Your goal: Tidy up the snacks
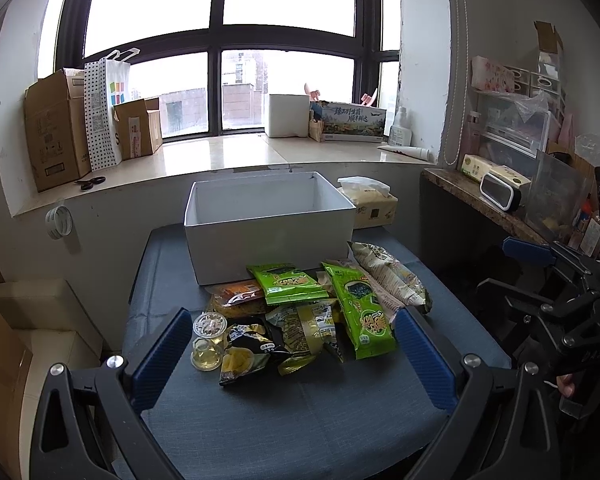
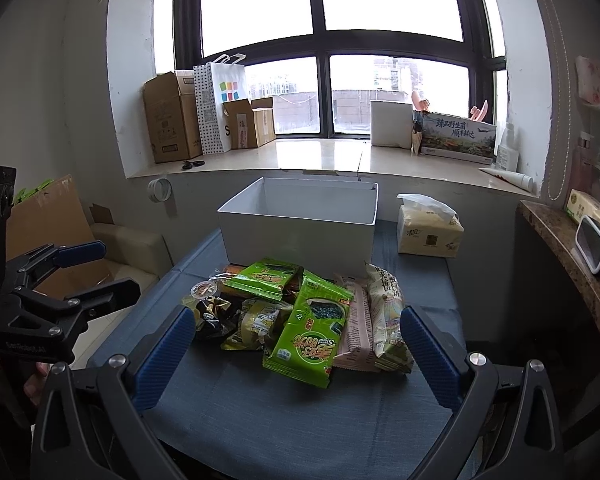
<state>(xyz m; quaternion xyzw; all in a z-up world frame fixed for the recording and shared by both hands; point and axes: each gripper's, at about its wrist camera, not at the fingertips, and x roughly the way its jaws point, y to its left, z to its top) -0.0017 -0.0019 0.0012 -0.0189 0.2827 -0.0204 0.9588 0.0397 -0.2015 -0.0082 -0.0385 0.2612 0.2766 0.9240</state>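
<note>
A heap of snack packets (image 1: pixel 312 312) is seen on the blue table (image 1: pixel 300 400), just near of the empty white box (image 1: pixel 268 236). The left gripper (image 1: pixel 294 352) and right gripper (image 2: pixel 296 344) are both held wide apart, nothing between their fingers. The foil bags are judged light, soft and slippery, best pinched at a flat sealed edge, such as that of the large green packet (image 2: pixel 308 332). The jelly cups (image 1: pixel 208 340) at the near left are judged stiffer, yet crushable.
</note>
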